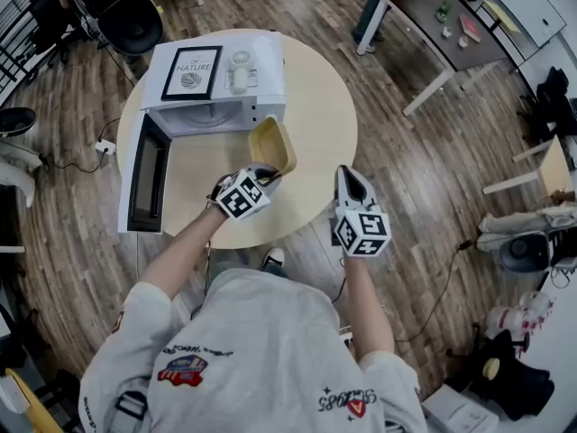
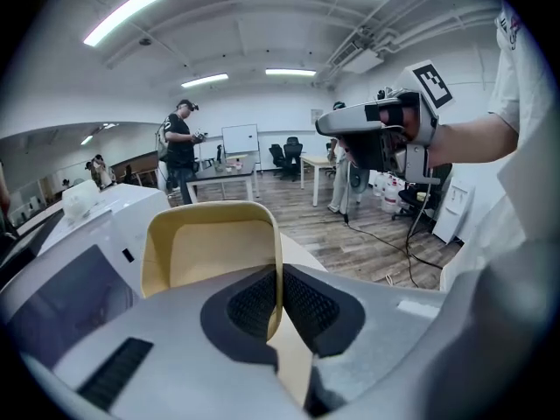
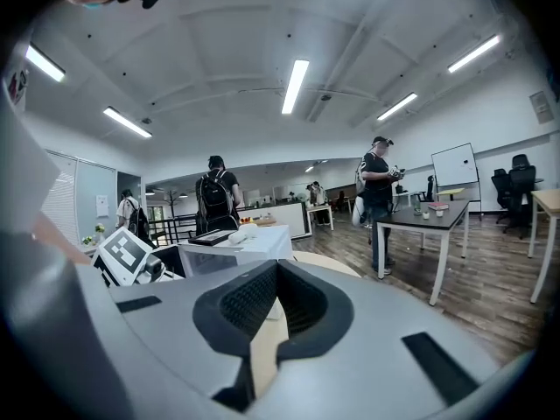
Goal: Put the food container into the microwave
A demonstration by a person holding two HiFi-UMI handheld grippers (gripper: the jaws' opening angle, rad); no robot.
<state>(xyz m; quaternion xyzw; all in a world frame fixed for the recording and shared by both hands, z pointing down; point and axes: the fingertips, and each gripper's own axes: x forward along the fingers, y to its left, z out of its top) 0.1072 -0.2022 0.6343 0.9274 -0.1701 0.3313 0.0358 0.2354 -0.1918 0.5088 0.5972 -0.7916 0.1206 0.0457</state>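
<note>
In the head view a yellow food container [image 1: 273, 144] is held above the round table [image 1: 320, 106], just in front of the white microwave [image 1: 216, 84], whose door [image 1: 147, 174] stands swung open to the left. My left gripper [image 1: 264, 171] is shut on the container's rim. In the left gripper view the container [image 2: 210, 252] stands tilted up with its side wall pinched between the pads of that gripper [image 2: 280, 300]. My right gripper [image 1: 350, 177] hovers at the table's near right edge, shut and empty. The right gripper view shows its pads [image 3: 276, 300] closed together, with the microwave [image 3: 232, 248] beyond them.
A framed print [image 1: 191, 72] and small white items lie on the microwave's top. A black chair [image 1: 131, 21] stands behind the table and a desk [image 1: 442, 34] at the upper right. People stand in the room's background [image 3: 378, 191]. A power strip [image 1: 105, 146] lies on the floor at left.
</note>
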